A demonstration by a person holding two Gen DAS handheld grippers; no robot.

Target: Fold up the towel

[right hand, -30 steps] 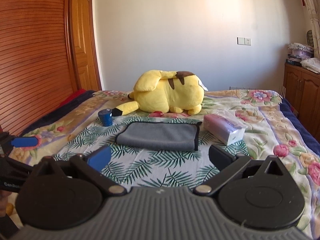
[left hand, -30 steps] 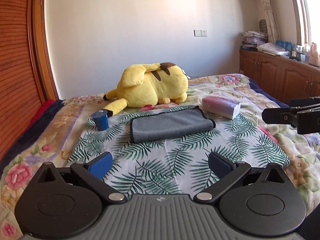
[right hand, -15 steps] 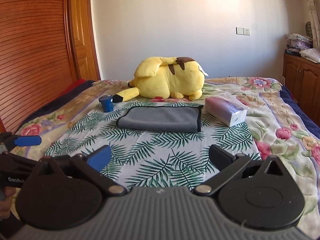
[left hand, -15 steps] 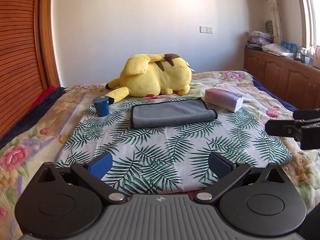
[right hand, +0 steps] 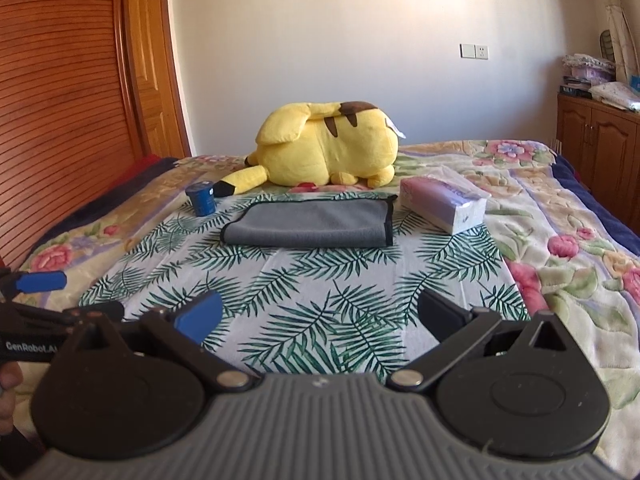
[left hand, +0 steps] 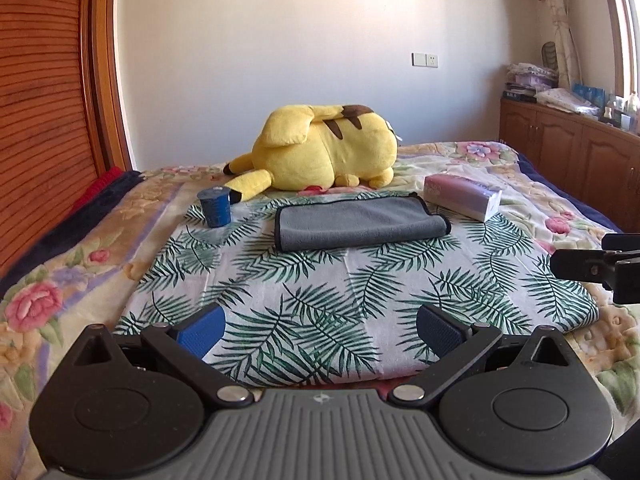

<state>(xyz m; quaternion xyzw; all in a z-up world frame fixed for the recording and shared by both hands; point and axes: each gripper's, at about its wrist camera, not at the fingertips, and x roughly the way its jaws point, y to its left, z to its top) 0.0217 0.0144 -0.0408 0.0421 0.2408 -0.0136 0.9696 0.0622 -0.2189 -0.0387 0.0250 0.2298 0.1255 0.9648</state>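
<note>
A grey towel (left hand: pixel 356 222) with a dark hem lies folded flat on a palm-leaf cloth (left hand: pixel 320 296) on the bed; it also shows in the right wrist view (right hand: pixel 312 222). My left gripper (left hand: pixel 320 326) is open and empty, low over the cloth's near edge, well short of the towel. My right gripper (right hand: pixel 318 314) is open and empty, likewise near the front of the cloth. The right gripper's side shows at the right edge of the left wrist view (left hand: pixel 596 266). The left gripper's blue finger (right hand: pixel 40 282) shows at the left of the right wrist view.
A yellow plush toy (left hand: pixel 320 150) lies behind the towel. A blue cup (left hand: pixel 215 208) stands to the towel's left, a tissue pack (left hand: pixel 462 196) to its right. A wooden wardrobe (left hand: pixel 40 120) lines the left; wooden cabinets (left hand: pixel 568 148) stand at the right.
Both grippers have drawn back toward the bed's front edge, so the towel looks farther away. Both stay open and empty. The towel has not moved.
</note>
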